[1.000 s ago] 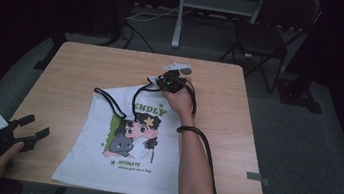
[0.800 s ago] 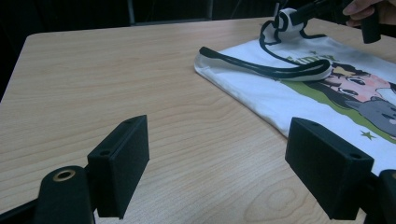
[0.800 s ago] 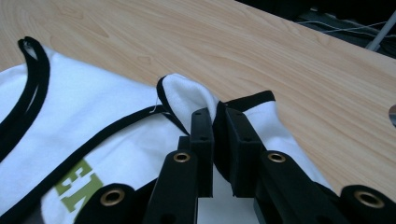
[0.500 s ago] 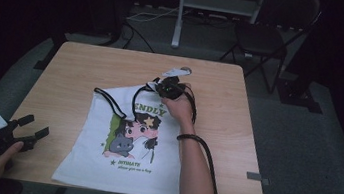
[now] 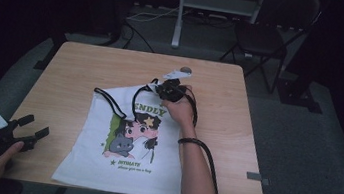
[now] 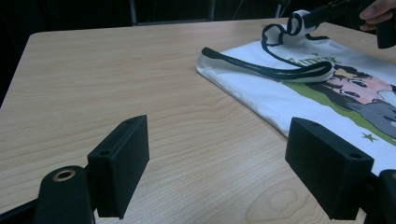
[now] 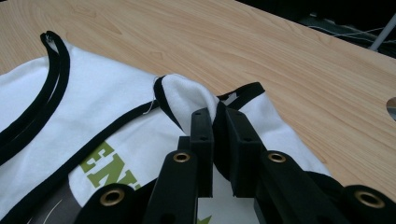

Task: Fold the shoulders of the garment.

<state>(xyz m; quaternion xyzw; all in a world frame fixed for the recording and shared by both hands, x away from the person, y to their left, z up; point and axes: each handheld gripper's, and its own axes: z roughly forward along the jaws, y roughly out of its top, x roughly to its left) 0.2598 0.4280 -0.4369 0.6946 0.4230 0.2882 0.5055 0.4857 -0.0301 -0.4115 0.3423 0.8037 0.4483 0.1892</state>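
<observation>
Dark floor and a folding chair (image 5: 268, 41) are framing a wooden table (image 5: 88, 66), and a white sleeveless top (image 5: 125, 146) with black trim and a cartoon print is lying flat on the near half of it, hem toward the person. Its far shoulder strap (image 7: 187, 93) is bunching up off the wood, because the right gripper (image 7: 218, 122) is pinching that fold, its two black jaws pressed together with the white cloth poking out between them. From above, the right gripper (image 5: 163, 90) is sitting at the top edge of the garment, the hand wrapped around it. The other strap (image 6: 275, 70) is lying looped on the table. The left gripper (image 5: 29, 128) is hovering at the near left corner, well apart from the top, its jaws spread wide over bare wood with nothing between them.
</observation>
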